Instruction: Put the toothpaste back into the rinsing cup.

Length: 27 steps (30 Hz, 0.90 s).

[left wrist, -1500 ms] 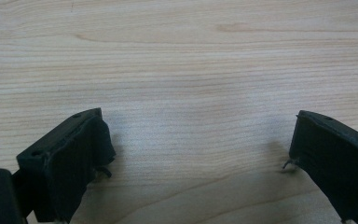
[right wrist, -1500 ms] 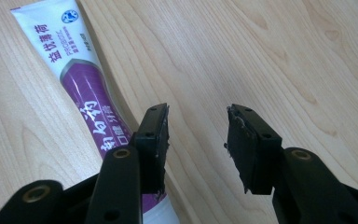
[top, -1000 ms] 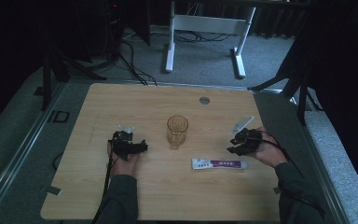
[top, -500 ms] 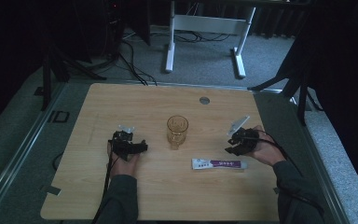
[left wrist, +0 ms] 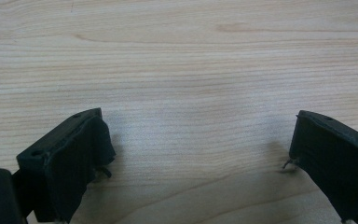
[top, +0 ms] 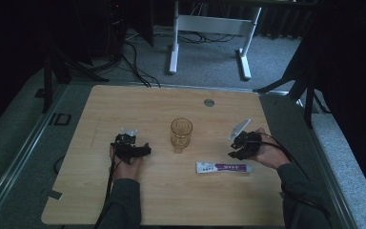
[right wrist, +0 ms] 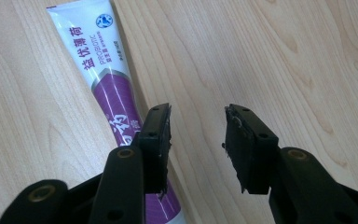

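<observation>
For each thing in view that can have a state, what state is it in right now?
toothpaste tube: lying flat on the table, not gripped, beside the right tongs' jaws.
glass: upright at mid-table, untouched.
left tongs: open, bare wood between the jaws.
right tongs: open, nothing between the jaws.

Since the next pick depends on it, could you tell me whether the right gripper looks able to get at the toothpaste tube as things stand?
Probably yes. The right gripper has open, empty jaws just beside the toothpaste tube, which lies flat on the bare table with nothing between them.
</observation>
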Each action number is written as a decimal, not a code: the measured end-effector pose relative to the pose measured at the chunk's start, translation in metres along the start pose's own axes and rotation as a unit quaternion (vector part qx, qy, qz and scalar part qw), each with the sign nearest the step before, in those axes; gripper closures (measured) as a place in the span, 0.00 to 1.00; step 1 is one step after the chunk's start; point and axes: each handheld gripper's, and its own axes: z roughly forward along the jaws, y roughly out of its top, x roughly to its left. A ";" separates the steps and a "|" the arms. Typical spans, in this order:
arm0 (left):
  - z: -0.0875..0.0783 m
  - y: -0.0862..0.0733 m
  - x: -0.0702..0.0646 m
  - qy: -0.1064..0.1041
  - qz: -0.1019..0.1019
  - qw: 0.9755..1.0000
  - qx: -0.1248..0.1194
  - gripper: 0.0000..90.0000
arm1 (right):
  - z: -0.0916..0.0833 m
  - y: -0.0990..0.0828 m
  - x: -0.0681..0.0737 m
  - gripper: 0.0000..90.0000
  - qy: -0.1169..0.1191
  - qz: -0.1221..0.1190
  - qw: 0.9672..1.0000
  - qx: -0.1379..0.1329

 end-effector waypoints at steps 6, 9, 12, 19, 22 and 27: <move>0.000 0.000 0.000 0.000 0.000 1.000 0.000 0.04 | 0.001 0.003 0.001 0.67 0.002 -0.008 1.000 0.004; 0.000 0.000 0.000 0.000 0.000 1.000 0.000 0.04 | 0.001 0.004 0.002 0.67 0.004 -0.011 1.000 0.006; 0.000 0.000 0.000 0.000 0.000 1.000 0.000 0.04 | 0.002 0.006 0.003 0.68 0.005 -0.014 1.000 0.007; 0.000 0.000 0.000 0.000 0.000 1.000 0.000 0.04 | 0.002 0.009 0.006 0.68 0.008 -0.021 1.000 0.013; 0.000 0.000 0.000 0.000 0.000 1.000 0.000 0.04 | 0.002 0.010 0.006 0.68 0.010 -0.025 1.000 0.014; 0.000 0.000 0.000 0.000 0.000 1.000 0.000 0.04 | 0.004 0.012 0.008 0.69 0.015 -0.031 0.999 0.016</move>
